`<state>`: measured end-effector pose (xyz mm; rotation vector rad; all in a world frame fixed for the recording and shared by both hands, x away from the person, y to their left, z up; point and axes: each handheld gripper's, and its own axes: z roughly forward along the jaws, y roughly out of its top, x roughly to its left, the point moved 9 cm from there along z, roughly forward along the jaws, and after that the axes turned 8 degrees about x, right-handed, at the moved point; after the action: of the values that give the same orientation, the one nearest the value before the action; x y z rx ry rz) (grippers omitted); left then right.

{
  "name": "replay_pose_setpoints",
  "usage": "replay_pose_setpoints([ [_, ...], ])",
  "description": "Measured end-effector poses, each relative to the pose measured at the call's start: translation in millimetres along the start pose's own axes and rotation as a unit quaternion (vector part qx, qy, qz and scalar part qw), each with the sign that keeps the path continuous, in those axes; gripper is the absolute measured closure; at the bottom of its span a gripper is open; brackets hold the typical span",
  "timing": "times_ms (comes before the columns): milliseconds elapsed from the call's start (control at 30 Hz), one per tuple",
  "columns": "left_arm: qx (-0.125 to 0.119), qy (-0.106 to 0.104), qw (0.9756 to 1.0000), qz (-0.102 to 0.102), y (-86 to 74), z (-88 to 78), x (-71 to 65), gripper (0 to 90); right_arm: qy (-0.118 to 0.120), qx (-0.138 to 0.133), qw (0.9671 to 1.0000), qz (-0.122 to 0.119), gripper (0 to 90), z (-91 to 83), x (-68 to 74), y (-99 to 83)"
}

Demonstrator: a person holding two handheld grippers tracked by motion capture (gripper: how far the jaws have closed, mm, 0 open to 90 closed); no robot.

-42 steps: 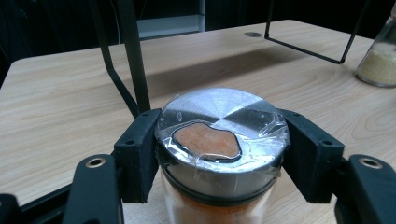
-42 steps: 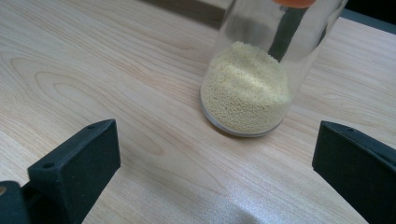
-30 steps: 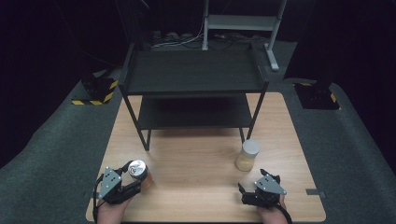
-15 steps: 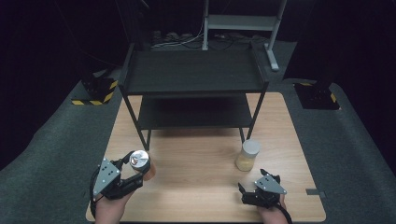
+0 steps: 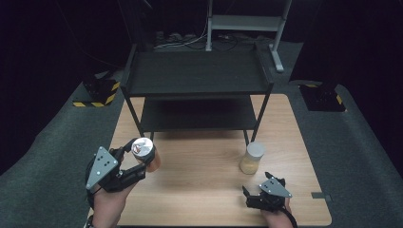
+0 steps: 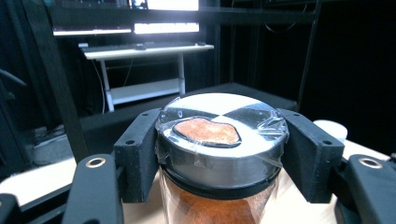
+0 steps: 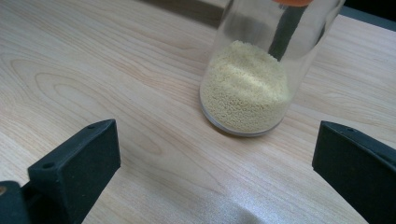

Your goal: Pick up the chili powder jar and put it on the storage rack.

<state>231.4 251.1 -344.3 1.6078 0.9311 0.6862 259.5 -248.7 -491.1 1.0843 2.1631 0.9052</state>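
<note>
You have a black two-tier shelf rack [image 5: 197,90] standing on the far half of the wooden tabletop [image 5: 199,185]. Behind the rack, a white desk frame [image 5: 247,21] stands on the dark floor, with cables [image 5: 176,40] lying just beside its foot. Left of the rack sits a black base with yellow-black hazard stripes [image 5: 97,92]; another [image 5: 323,97] sits to the rack's right.
</note>
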Motion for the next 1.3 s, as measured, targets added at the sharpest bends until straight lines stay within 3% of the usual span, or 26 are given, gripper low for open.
replay_pose_setpoints([
  [700,-0.057,-0.003,0.9983,0.014,72.1,12.7,5.6,34.6,0.001,-0.001,1.0000,-0.003,0.0,0.2,0.1,0.0],
  [1300,-0.083,0.004,0.9965,0.003,126.1,39.9,14.3,34.6,0.002,-0.001,1.0000,-0.004,0.0,0.2,-0.1,0.0],
])
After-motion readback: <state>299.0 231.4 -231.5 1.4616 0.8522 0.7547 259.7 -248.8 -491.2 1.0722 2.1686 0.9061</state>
